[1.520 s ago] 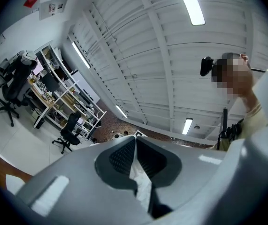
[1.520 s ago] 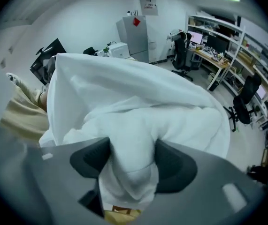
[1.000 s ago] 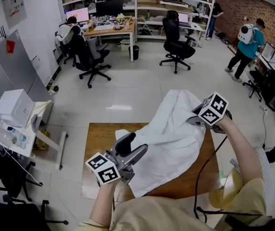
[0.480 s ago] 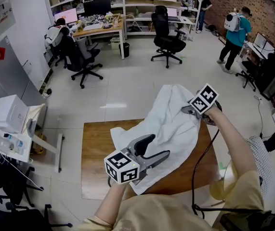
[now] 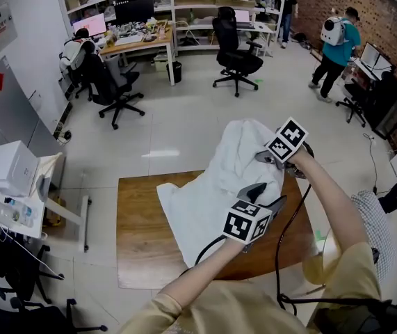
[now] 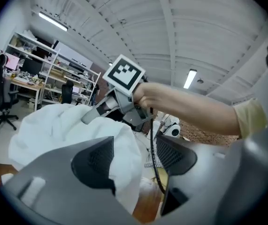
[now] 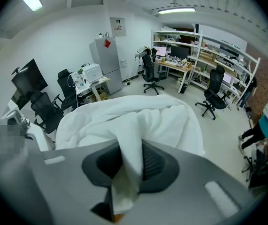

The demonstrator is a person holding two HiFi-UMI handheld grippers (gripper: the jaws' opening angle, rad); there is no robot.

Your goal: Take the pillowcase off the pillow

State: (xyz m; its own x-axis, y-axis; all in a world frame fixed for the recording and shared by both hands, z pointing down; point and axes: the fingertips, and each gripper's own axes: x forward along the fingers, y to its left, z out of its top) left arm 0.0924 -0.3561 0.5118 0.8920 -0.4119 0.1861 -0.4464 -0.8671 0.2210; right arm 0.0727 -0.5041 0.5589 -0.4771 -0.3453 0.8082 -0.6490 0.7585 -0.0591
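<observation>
- Fingers of the right gripper are pinching a fold of the white pillowcase, with both pads pressing on the cloth.
- Jaws of the left gripper are closing around another fold of the pillowcase. The cloth is lying against one pad, while the other pad is standing clear of it.
- The right gripper is holding the pillowcase's far end raised, and the rest is draping down onto the wooden table.
- The left gripper is reaching in just beside and below the right gripper.
</observation>
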